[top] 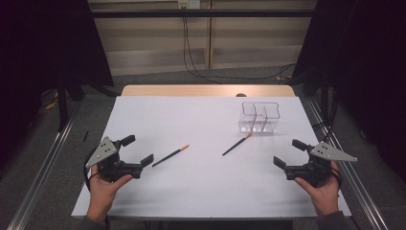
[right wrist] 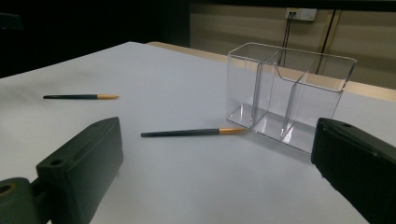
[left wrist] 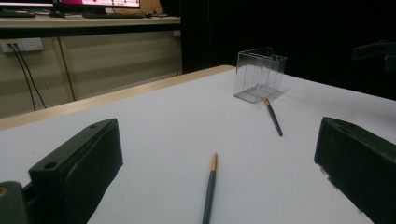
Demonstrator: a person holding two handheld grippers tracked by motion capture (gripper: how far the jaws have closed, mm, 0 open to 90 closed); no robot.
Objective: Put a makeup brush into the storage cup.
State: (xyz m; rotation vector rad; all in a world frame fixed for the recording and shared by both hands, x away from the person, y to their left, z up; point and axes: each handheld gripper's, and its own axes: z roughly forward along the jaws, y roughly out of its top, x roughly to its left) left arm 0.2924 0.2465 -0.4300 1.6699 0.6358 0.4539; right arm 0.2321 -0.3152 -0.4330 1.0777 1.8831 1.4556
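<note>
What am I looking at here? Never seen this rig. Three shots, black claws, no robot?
No robot: a person holds a black two-jaw tool in each hand. The high view looks down on the white table; the left gripper and right gripper sit at its near corners, both open and empty. The other two pictures come from cameras riding on those grippers, looking out between their own jaws. On the table lie two dark pencils with orange ends: the left pencil and the right pencil, whose orange tip reaches the base of a clear plastic divided organiser box. The box looks empty.
</note>
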